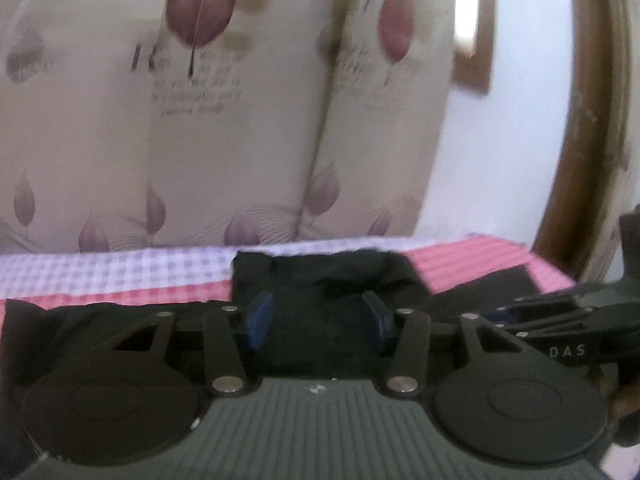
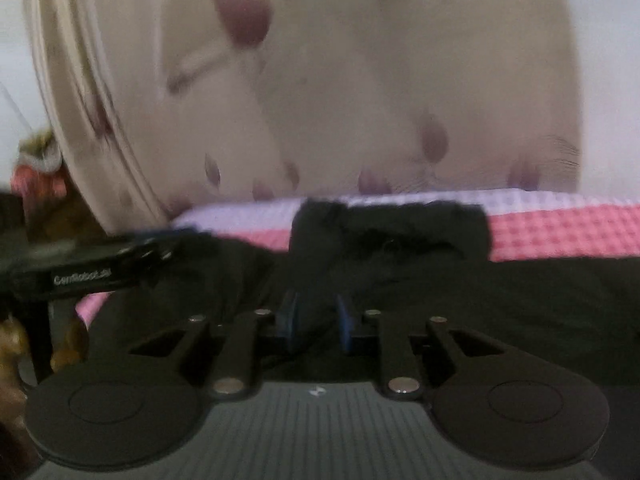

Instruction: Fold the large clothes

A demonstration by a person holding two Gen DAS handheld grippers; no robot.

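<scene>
Left gripper (image 1: 318,322) half open, right gripper (image 2: 318,322) nearly closed, both empty above the black garment (image 1: 332,280) spread on the checked bedsheet (image 1: 120,272). Best to pinch matching edges, lift together, keep the fold square. Curtain (image 1: 240,120) behind.

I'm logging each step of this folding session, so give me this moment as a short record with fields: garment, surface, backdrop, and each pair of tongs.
garment: black garment, spread on the bed, part folded over near the far edge
surface: checked bedsheet, pink and white
backdrop: cream curtain with purple leaf print
left tongs: left tongs, pads apart, over the black cloth, nothing visibly clamped
right tongs: right tongs, pads close with a narrow gap; whether cloth is pinched cannot be told from the blurred picture
</scene>
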